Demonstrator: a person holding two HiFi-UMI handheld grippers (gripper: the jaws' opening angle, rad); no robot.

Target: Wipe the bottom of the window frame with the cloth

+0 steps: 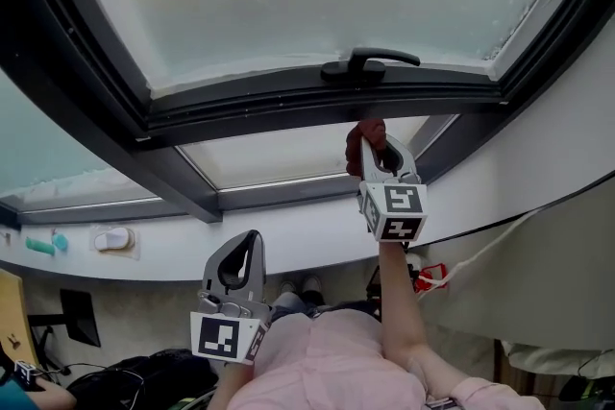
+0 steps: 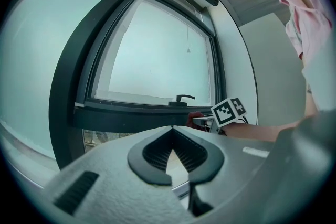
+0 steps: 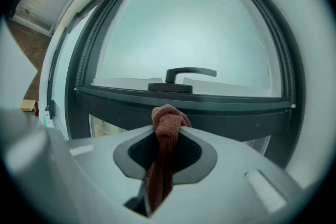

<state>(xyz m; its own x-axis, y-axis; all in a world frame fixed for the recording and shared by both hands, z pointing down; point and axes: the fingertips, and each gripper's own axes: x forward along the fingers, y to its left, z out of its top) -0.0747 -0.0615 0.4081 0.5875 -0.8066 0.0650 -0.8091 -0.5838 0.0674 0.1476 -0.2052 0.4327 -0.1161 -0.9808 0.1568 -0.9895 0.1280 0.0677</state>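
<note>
Overhead, the right gripper (image 1: 374,155) clamps a bunched red cloth (image 3: 166,119) tight between its jaws, the fabric's knot poking past the tips, just under the window frame's (image 1: 288,107) dark bottom rail, below the handle (image 1: 369,64). The left gripper (image 1: 252,239) hangs lower, closed on nothing.

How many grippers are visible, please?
2. The right gripper, shut on the cloth, is by the bottom of the window frame; the left gripper, shut and empty, is lower left.
</note>
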